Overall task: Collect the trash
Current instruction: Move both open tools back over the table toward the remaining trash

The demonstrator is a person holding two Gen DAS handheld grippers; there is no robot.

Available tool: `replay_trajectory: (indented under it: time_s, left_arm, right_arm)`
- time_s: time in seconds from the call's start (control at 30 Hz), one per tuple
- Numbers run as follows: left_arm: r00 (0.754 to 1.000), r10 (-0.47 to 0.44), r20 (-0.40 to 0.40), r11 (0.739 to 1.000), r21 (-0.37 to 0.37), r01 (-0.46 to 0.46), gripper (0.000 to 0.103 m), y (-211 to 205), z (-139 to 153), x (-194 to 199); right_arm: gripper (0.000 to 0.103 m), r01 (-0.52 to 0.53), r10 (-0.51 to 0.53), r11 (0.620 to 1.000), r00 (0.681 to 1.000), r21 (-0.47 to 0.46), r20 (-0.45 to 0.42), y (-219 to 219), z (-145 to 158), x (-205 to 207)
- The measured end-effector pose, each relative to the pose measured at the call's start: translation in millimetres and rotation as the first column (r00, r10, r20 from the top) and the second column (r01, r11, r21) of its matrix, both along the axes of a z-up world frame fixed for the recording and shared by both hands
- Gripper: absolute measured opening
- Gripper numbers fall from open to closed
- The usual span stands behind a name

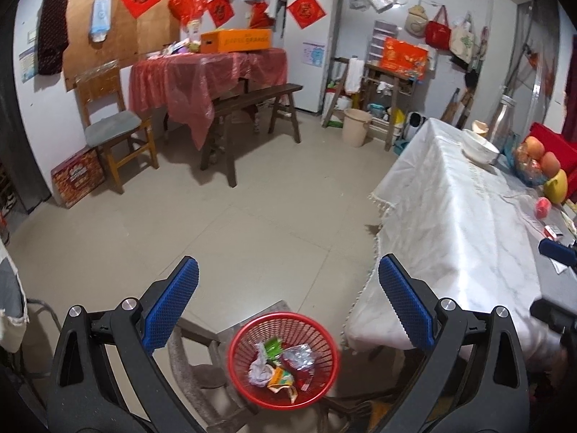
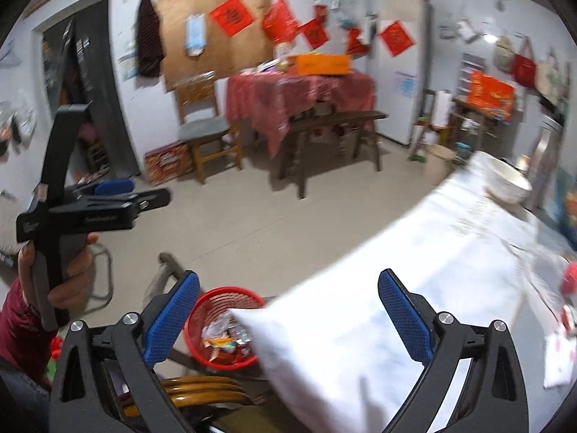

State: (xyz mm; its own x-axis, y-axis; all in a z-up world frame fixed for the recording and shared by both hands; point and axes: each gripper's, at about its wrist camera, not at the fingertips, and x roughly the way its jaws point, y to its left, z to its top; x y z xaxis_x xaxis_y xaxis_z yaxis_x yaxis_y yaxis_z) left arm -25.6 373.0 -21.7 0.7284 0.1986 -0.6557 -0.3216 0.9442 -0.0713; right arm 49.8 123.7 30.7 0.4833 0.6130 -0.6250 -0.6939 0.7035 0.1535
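- Trash (image 1: 279, 362) lies in a red mesh basket (image 1: 285, 357), low in the left wrist view, between and just below the two blue pads of the left gripper (image 1: 288, 306): crumpled white paper, green and orange wrappers, a piece of clear foil.
- Left gripper: jaws spread wide, nothing between the pads; it hangs above the basket without touching it.
- Right gripper (image 2: 288, 315): jaws spread wide too, released, nothing pinched; its pads frame the near corner of the white tablecloth (image 2: 396, 306) and the basket's rim.
- In the right wrist view the basket sits left of the tablecloth corner, partly hidden by it, with a curved wooden chair back (image 2: 202, 393) just below.
- The person's left hand (image 2: 68, 274), in a dark red sleeve, grips the handle of the left gripper at the left edge of that view.
- On the white-clothed table: a white bowl (image 1: 481, 149), a clear glass bottle (image 1: 505, 119), a bag of fruit (image 1: 537, 166) and a yellow fruit beside it, well apart from the basket.
- Across the tiled floor (image 1: 234, 234): a table under a red plastic cover (image 1: 202, 75) bearing an orange box (image 1: 236, 40), a dark wooden bench (image 1: 252, 104), a wooden chair (image 1: 111, 126) with a grey cushion.
- A white refrigerator (image 1: 313, 36) stands by the back wall, with a beige bucket (image 1: 356, 126) near it.
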Motion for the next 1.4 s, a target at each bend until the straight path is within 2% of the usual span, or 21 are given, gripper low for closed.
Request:
replay_trajectory:
  time_s: [0.27,0.6,0.73,0.9,1.07,1.2,1.4]
  left_arm:
    - [0.993,-0.117,0.033,0.993,0.036,0.116,0.096,-58,13,20]
    - [0.958,-0.285,0.021,0.958,0.017,0.285,0.096,-148,14,55]
    - [0.938,-0.346,-0.003,0.938,0.006,0.346,0.096,-185,7,69]
    - [0.908,-0.417,-0.05,0.909,0.003,0.417,0.096,-231,-2,87]
    - [0.874,-0.479,-0.08,0.877,-0.019,0.479,0.096,-270,-10,107]
    - [0.839,-0.534,-0.103,0.845,-0.031,0.534,0.096,-303,-13,125]
    - [0.78,-0.61,-0.139,0.789,-0.019,0.613,0.096,-357,-18,152]
  right_arm:
    - [0.097,0.171,-0.172,0.985,0.985,0.024,0.018,-77,-4,14]
    - [0.097,0.356,-0.357,0.934,0.933,0.02,0.048,-163,-22,16]
    - [0.097,0.433,-0.433,0.901,0.9,0.01,0.039,-204,-35,16]
    - [0.097,0.543,-0.543,0.84,0.84,0.017,-0.015,-267,-56,23]
    - [0.097,0.653,-0.649,0.756,0.757,0.047,-0.078,-330,-72,28]
    - [0.097,0.72,-0.71,0.691,0.693,0.067,-0.125,-373,-83,29]
    - [0.097,0.795,-0.783,0.603,0.606,0.065,-0.141,-421,-94,31]
